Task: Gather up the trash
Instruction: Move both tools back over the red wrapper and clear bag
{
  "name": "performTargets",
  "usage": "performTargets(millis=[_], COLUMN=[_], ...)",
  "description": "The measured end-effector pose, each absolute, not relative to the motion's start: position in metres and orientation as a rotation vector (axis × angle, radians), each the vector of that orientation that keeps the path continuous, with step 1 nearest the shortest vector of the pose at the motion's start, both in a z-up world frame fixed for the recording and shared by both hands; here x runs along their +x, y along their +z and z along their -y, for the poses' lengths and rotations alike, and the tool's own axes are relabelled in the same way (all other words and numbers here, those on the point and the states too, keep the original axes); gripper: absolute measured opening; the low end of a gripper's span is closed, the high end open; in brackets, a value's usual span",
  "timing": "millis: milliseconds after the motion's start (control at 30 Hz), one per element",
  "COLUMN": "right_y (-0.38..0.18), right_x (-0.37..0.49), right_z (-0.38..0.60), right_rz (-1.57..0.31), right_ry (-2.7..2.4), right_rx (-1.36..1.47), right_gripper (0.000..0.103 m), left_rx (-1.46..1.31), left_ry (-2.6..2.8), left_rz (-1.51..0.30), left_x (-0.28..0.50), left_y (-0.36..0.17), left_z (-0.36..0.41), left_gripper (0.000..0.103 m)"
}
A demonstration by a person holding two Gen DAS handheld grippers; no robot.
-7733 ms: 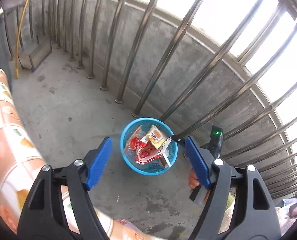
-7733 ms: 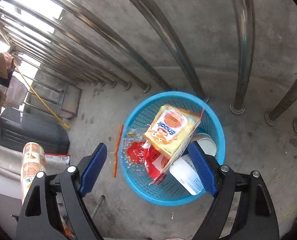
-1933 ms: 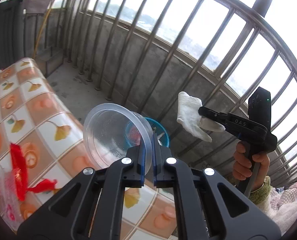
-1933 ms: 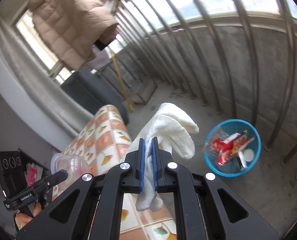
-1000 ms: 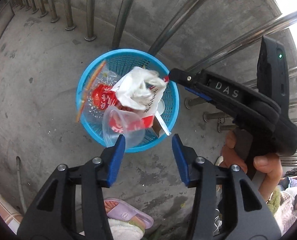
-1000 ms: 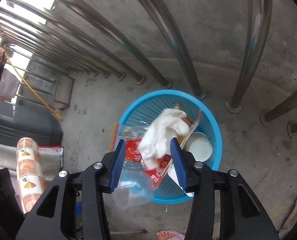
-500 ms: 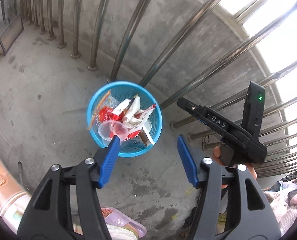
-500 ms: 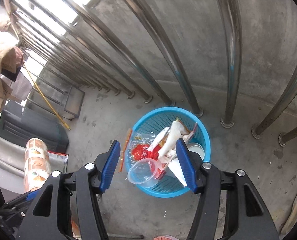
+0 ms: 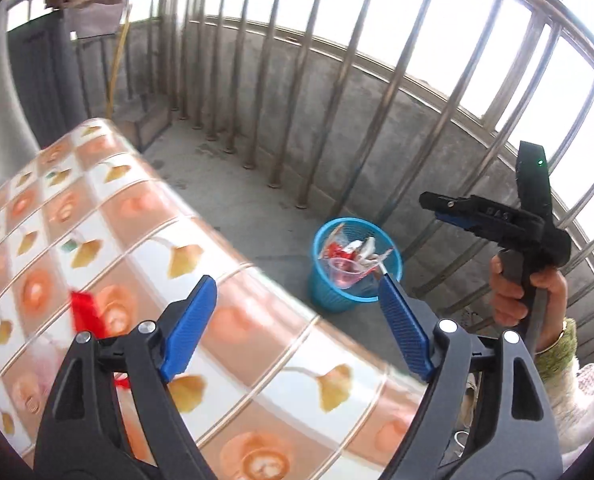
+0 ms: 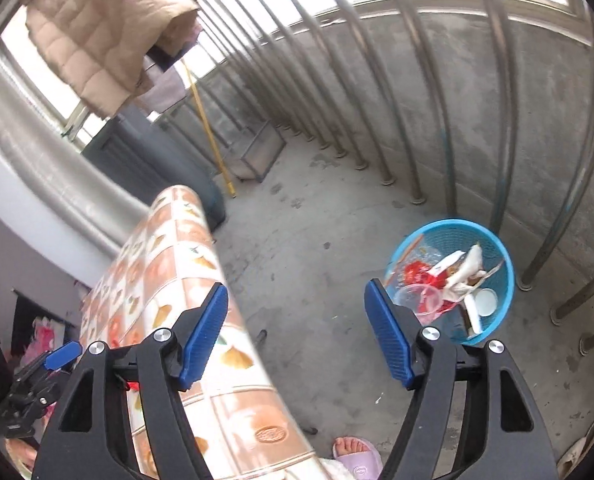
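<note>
- Left gripper (image 9: 293,328): jaws opening, wide apart, nothing between them.
- Right gripper (image 10: 297,334): jaws opening, likewise empty.
- Table (image 9: 233,344), under a patterned cloth: a red wrapper (image 9: 85,314) lies on it, blurred.
- Blue basket (image 10: 501,304), on the floor near the railing: holds a clear cup (image 10: 417,298), a white rag (image 10: 467,266) and packets.
- Step in hand, as judged: between drops. Next move: reach for the red wrapper, close on it, carry it to the basket.
</note>
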State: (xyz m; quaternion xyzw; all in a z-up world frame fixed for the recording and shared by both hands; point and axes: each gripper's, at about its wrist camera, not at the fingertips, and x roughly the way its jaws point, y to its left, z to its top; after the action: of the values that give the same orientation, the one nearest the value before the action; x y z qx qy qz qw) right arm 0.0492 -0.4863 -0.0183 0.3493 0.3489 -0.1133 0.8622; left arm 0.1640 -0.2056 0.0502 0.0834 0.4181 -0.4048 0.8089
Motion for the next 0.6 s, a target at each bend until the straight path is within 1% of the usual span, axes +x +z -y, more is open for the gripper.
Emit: performTargets(millis=[133,300,433,600], right_y=[-0.006,-0.006,-0.017,-0.03], right_x=[0.074,0.106,0.134,0.169], right_z=[0.437,0.364,0.314,0.27], right_rz=[-0.782,-0.864,-0.932,-0.984], right_ry=[-0.083,0.097,0.233,0.322], right_rx=[0.706,0.666,0.703,0.755], right_gripper=[0.071,0.071,0.071,0.071], left_rx=[0.144,0.074,0.093,0.14], left_ry=[-0.663,-0.479,-0.392,-0.36], left_rz=[-0.866,-0.866,-0.864,-0.856], left_x=[0.16,0.157,0.152,0.15], left_y=[0.046,0.034,0.02,0.002], left_z=[0.118,0.04,0.013,0.016], left_gripper=[0.078,0.078,0.078,0.078])
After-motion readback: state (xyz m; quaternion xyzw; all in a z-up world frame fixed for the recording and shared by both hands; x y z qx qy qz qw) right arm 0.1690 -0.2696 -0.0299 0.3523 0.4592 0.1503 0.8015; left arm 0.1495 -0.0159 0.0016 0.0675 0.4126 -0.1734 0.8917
